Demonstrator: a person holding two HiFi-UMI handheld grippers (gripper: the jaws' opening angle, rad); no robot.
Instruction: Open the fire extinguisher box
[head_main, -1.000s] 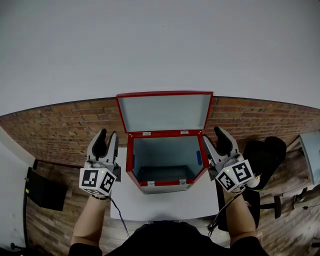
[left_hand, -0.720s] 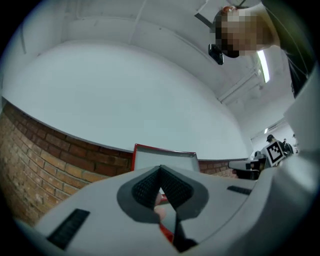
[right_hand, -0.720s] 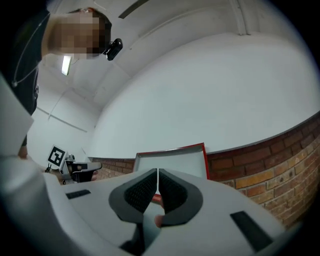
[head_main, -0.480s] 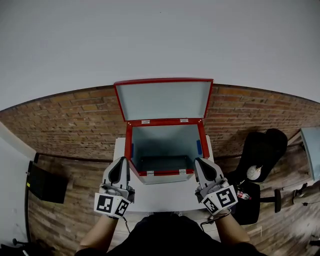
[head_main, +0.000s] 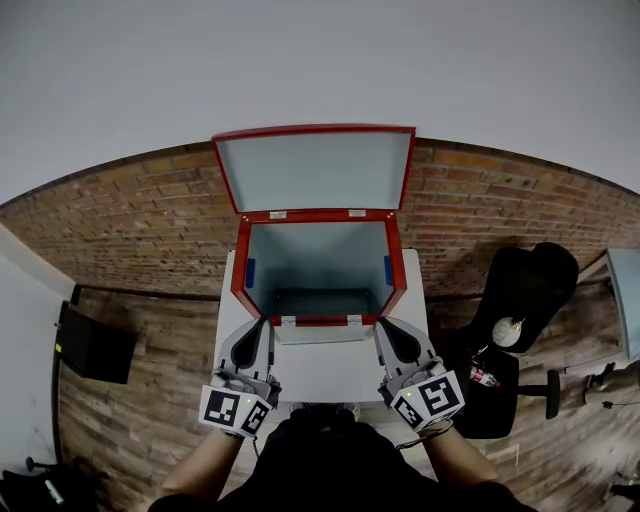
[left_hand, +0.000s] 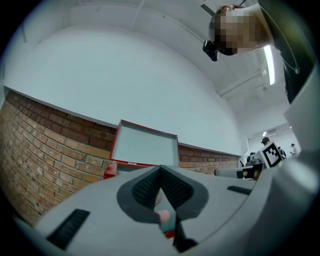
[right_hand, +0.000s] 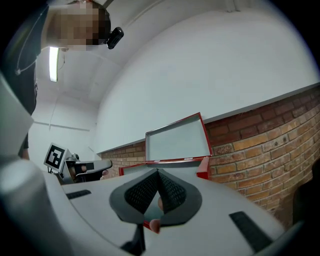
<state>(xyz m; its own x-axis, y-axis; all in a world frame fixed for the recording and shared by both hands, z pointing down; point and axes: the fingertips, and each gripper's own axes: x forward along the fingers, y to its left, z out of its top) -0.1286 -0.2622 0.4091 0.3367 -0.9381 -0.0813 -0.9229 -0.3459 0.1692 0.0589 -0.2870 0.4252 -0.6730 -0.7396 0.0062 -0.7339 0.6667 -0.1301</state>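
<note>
While the head view looks steeply down, we note the fire extinguisher box (head_main: 241, 268) standing at the back of the white table (head_main: 330, 372), against the brick wall (head_main: 130, 240). Its red-framed lid (head_main: 313, 170) is swung fully up and leans back toward the wall, grey inner face toward us. The box's grey interior lies exposed.

Left gripper (head_main: 262, 324): jaws pressed together tip to tip, just beside the box's front left corner. Right gripper (head_main: 383, 326): likewise closed tip to tip, just beside the front right corner (both gripper views show the tips meeting, with the raised lid beyond them). We cannot tell whether either tip touches the box.

A black office chair (head_main: 525, 290) stands right of the table on the wooden floor (head_main: 150, 400).
</note>
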